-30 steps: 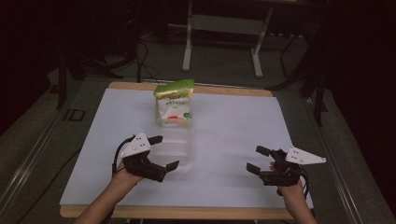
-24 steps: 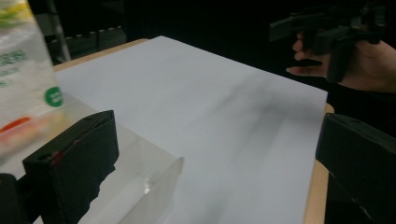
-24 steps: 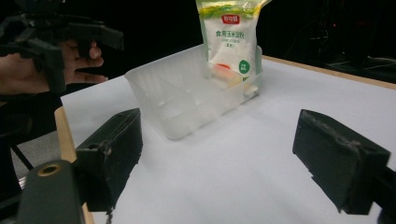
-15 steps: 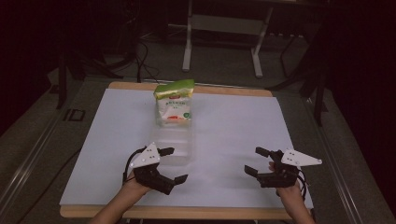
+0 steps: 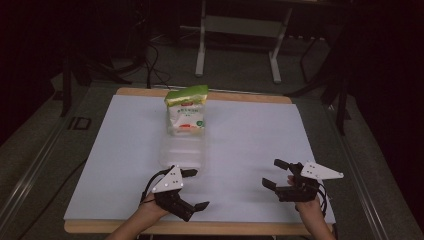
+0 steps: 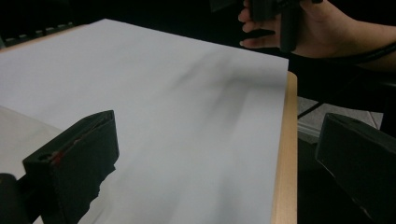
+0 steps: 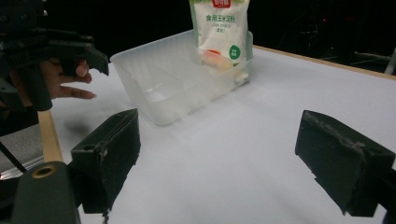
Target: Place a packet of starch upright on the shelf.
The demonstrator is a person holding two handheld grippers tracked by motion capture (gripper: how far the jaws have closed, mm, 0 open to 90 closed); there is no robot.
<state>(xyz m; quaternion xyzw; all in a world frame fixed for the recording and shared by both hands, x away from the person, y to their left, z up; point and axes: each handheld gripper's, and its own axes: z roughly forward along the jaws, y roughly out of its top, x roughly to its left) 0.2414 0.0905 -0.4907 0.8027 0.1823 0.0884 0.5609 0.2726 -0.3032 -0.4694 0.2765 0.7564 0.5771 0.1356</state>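
Observation:
A clear plastic container (image 5: 182, 150) lies on the white table sheet (image 5: 125, 150). A white bag with a green top (image 5: 186, 112) stands upright in its far end. My left gripper (image 5: 197, 189) hovers just in front of the container, near the table's front edge, open and holding nothing. My right gripper (image 5: 271, 173) is at the front right, open and empty too, pointing left. In the right gripper view the container (image 7: 177, 79) and the bag (image 7: 219, 32) lie ahead of the wide-apart jaws. The left gripper view faces bare sheet (image 6: 187, 116).
The wooden table edge (image 5: 200, 227) runs along the front and also shows in the left gripper view (image 6: 285, 154). A metal stand (image 5: 237, 30) and cables sit on the dark floor behind the table. The other hand (image 6: 303, 32) holds its gripper farther off.
My left gripper has drawn back from the container's left side toward the front edge and shifted right. The right gripper has hardly moved.

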